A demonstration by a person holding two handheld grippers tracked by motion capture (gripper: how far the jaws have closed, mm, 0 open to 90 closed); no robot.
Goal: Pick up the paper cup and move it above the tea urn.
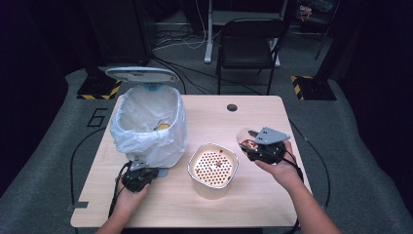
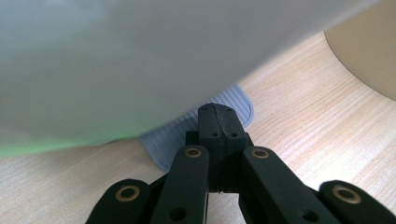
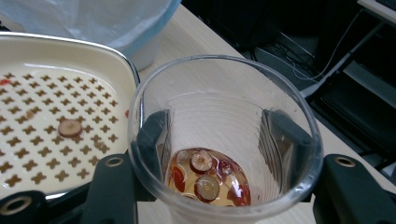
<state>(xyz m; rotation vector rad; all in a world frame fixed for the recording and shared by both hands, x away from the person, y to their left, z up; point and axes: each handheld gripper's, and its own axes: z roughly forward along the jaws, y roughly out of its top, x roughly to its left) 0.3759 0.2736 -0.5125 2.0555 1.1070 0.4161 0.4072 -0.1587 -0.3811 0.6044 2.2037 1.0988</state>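
My right gripper (image 1: 252, 147) is shut on a clear plastic cup (image 1: 247, 138), held above the table to the right of the cream strainer pot (image 1: 213, 168). In the right gripper view, the black fingers (image 3: 152, 135) press both sides of the cup (image 3: 224, 116). A little reddish liquid with round fruit slices (image 3: 205, 179) lies at its bottom. My left gripper (image 2: 215, 114) is shut, with its tips resting on the ribbed grey pedal (image 2: 243, 105) of the white-bagged bin (image 1: 148, 122). The bin lid (image 1: 142, 74) stands open.
The strainer pot's perforated top (image 3: 46, 116) carries one fruit slice (image 3: 70, 127) and small red bits. A yellow item (image 1: 163, 126) lies inside the bin bag. A cable hole (image 1: 232, 107) sits near the table's far edge. A black chair (image 1: 248, 44) stands beyond the table.
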